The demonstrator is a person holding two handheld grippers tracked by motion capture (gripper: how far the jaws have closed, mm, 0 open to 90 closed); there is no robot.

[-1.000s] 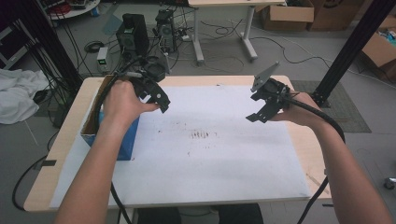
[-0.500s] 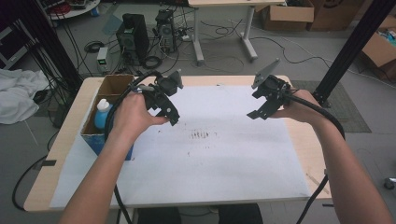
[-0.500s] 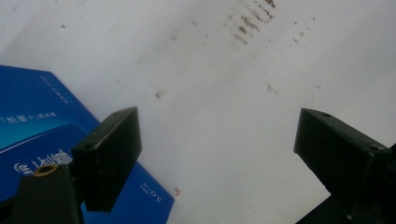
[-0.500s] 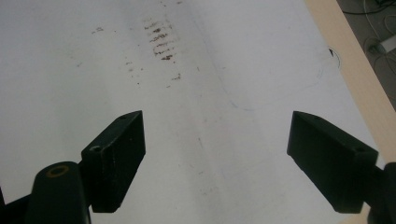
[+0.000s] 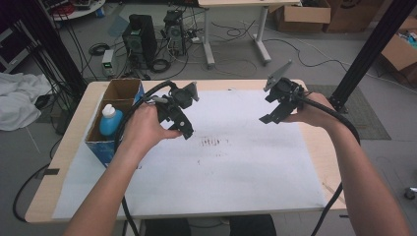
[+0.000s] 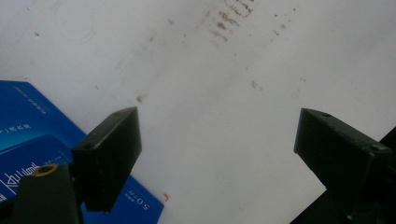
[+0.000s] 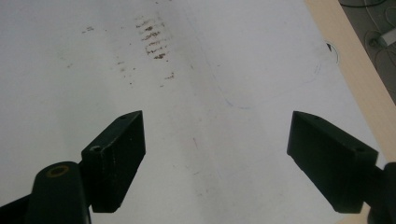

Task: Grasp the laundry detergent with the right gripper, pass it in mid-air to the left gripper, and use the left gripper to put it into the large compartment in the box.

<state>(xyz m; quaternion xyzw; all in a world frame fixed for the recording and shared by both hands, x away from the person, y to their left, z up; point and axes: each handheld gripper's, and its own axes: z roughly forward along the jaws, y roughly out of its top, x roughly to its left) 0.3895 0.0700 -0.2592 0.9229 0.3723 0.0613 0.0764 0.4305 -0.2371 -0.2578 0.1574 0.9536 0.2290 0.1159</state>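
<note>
My left gripper (image 5: 186,129) hovers over the white sheet (image 5: 221,167) just right of a blue cardboard box (image 5: 114,118); in the left gripper view its jaws stand wide apart with nothing between the fingertips (image 6: 219,140). A blue-and-white bottle (image 5: 109,120) stands inside the box. My right gripper (image 5: 269,116) is held above the sheet's right half, also open and empty (image 7: 215,140). Brown smudges (image 5: 211,143) mark the sheet between the two grippers.
The blue box's side (image 6: 28,140) lies close to my left gripper's jaw. The wooden table edge (image 7: 355,60) runs along the sheet's far side. Beyond the table stand computer towers (image 5: 140,39), cables and cardboard boxes (image 5: 300,17) on the floor.
My left gripper has moved right, away from the box and out over the sheet, uncovering the bottle. The right gripper has hardly moved.
</note>
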